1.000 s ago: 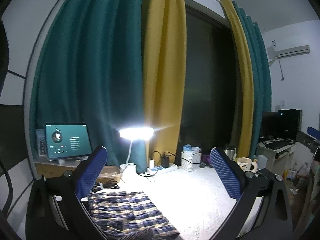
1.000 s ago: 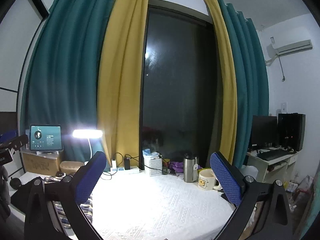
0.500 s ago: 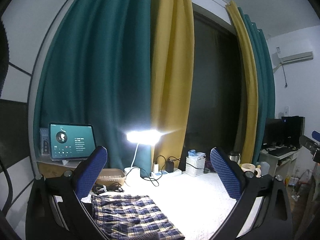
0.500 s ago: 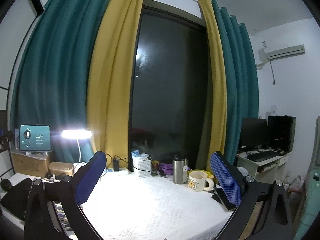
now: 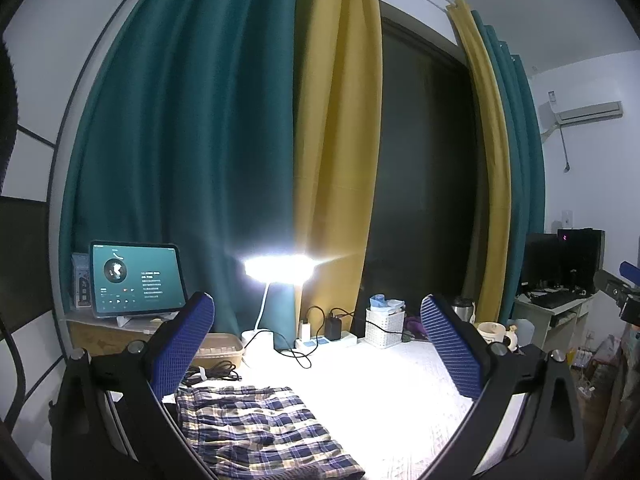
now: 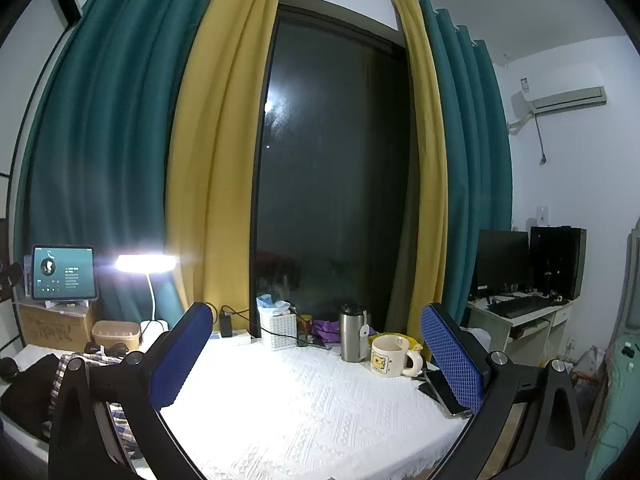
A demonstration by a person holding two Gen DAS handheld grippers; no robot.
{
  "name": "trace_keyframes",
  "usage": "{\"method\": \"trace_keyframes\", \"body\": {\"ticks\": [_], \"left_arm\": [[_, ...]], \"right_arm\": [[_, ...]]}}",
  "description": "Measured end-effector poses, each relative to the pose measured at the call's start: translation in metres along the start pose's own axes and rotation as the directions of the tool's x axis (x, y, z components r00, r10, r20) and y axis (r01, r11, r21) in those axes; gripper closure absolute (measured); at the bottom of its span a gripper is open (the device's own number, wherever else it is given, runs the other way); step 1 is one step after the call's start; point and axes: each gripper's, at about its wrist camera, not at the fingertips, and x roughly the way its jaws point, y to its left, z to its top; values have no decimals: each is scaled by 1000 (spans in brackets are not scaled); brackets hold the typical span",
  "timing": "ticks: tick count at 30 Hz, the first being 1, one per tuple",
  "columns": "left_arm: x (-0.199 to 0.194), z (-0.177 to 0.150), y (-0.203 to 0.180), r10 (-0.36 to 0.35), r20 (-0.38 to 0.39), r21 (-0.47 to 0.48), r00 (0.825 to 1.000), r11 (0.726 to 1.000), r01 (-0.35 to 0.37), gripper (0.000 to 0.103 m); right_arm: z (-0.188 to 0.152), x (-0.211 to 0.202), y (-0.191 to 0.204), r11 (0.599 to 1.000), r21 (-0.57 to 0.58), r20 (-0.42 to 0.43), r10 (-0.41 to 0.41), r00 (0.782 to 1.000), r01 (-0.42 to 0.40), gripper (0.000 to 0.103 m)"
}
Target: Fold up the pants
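The plaid pants, navy, yellow and white, lie folded on the white tablecloth at the lower left of the left wrist view. My left gripper is open and empty, raised above the table to the right of the pants. In the right wrist view only an edge of the pants shows at far left, behind the left finger. My right gripper is open and empty above the bare cloth.
At the table's back stand a lit desk lamp, a tablet on a box, a power strip, a white basket, a steel tumbler and a mug. A phone lies at the right edge.
Both cameras have tilted up and drawn back a little. The pants sit lower in the left wrist view. Both grippers stay open.
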Motion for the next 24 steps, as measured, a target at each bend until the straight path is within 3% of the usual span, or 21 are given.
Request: {"method": "trace_keyframes", "body": {"ticks": [24], "left_arm": [[0,-2,-5,4,-19,7,1000,1000,-4,1]], "right_arm": [[-7,5,-3,1000,-4,-21,8,1000,-8,0]]}}
